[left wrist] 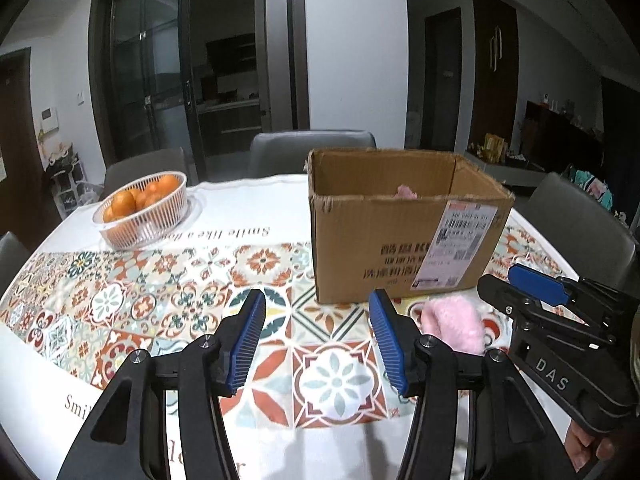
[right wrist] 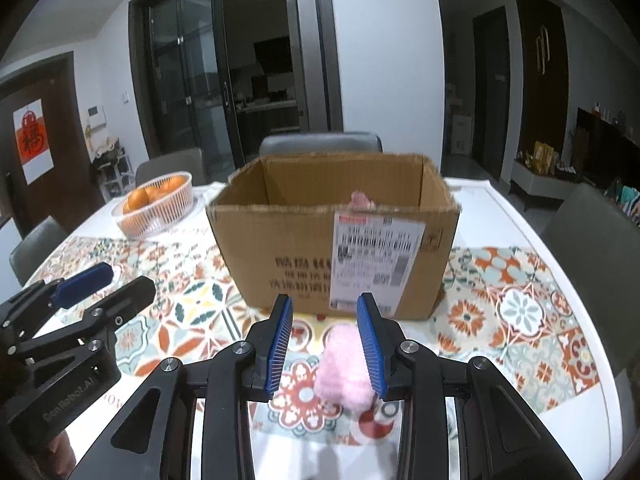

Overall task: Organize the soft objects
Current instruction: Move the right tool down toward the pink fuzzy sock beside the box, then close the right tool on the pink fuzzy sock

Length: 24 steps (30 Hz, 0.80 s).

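Left wrist view: left gripper point(left wrist: 317, 338) spread wide, nothing between pads, over patterned tablecloth point(left wrist: 160, 300) just in front of cardboard box point(left wrist: 400, 236). Pink fluffy item point(left wrist: 454, 326) lies on cloth by box's front right corner, w/ right gripper point(left wrist: 520, 288) next to it. Second pink piece point(left wrist: 406, 192) peeks inside box. Basket of oranges point(left wrist: 144, 210) well left of box.

Right wrist view: right gripper point(right wrist: 325, 342) open wide, pink fluffy item point(right wrist: 346, 368) between pads, nearer right pad; contact unclear. Item sits on cloth just in front of box point(right wrist: 332, 236). Left gripper point(right wrist: 104, 284) to box's front left, open.
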Each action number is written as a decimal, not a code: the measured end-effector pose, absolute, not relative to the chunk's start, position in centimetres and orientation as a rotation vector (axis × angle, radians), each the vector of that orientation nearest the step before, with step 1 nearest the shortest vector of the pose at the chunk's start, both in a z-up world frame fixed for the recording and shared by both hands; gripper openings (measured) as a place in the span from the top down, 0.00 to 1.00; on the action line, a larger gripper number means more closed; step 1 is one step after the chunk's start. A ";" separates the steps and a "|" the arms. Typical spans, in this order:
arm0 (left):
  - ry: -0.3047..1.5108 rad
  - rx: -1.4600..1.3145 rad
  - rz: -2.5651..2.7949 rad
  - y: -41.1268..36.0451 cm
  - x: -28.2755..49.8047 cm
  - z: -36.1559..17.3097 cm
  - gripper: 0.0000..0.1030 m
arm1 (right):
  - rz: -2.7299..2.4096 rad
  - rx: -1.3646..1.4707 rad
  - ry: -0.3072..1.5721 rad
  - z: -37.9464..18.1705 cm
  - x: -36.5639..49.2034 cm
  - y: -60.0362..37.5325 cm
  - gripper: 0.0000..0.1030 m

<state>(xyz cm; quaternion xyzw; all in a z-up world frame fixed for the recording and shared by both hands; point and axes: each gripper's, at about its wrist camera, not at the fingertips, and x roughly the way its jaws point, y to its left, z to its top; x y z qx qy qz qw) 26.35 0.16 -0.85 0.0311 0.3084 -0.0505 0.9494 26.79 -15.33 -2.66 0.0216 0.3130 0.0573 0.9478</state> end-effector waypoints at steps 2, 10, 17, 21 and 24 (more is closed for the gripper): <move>0.648 0.063 -0.104 0.2 26.3 -1.5 0.48 | 0.118 0.035 0.664 -3.4 27.0 -15.2 0.66; 0.712 0.060 -0.096 0.5 26.5 -3.7 0.46 | 0.131 0.023 0.747 -6.2 27.4 -14.7 0.66; 0.759 0.072 -0.084 0.5 26.9 -5.5 0.45 | 0.131 0.004 0.803 -8.2 28.3 -14.3 0.66; 0.781 0.072 -0.079 0.5 27.3 -6.3 0.45 | 0.127 -0.005 0.826 -9.1 29.0 -14.2 0.66; 0.793 0.079 -0.077 0.4 27.6 -6.8 0.45 | 0.119 -0.015 0.839 -9.8 29.5 -14.1 0.66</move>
